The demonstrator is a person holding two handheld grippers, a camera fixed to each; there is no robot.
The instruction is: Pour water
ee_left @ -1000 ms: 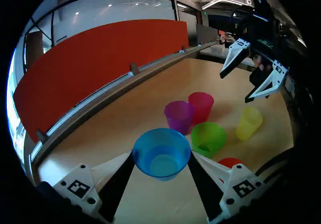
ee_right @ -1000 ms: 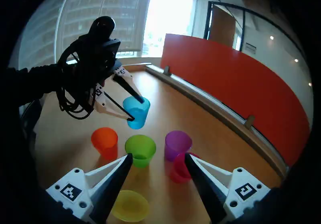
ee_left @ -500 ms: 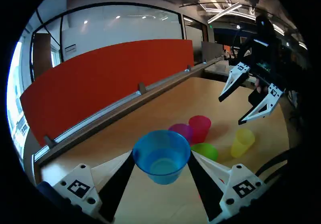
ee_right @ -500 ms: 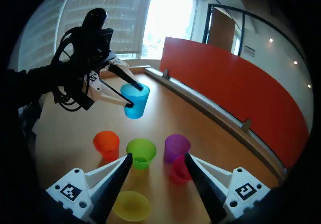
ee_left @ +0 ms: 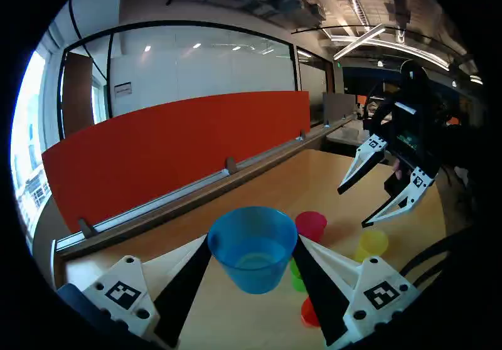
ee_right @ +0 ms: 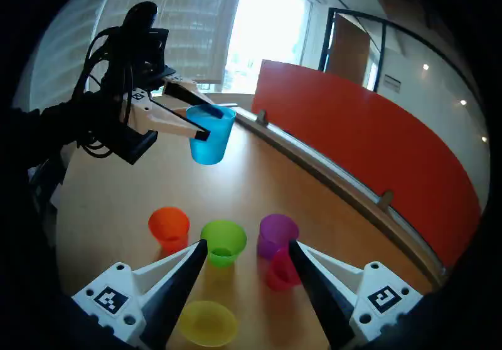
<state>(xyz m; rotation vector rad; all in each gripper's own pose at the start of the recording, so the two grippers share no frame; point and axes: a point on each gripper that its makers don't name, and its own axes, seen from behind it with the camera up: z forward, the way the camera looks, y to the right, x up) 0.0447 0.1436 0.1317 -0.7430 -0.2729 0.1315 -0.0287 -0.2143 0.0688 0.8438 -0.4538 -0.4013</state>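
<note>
Water [ee_left: 253, 261] sits in the blue cup [ee_left: 251, 282], which I have clamped between my left claw's [ee_left: 251, 242] fingers, high over the table [ee_right: 113, 180]. My right claw [ee_right: 246, 244] hangs spread apart, with the green cup [ee_right: 221, 238] just ahead of its tips.

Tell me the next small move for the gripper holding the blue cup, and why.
Probably lower the left gripper toward the green cup before tilting: the blue cup hangs upright, holding water, high above the table, so pouring from there could splash.

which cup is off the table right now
The blue cup, clamped in the left gripper above the table; the orange, green, purple, pink and yellow cups all stand on it.
</note>
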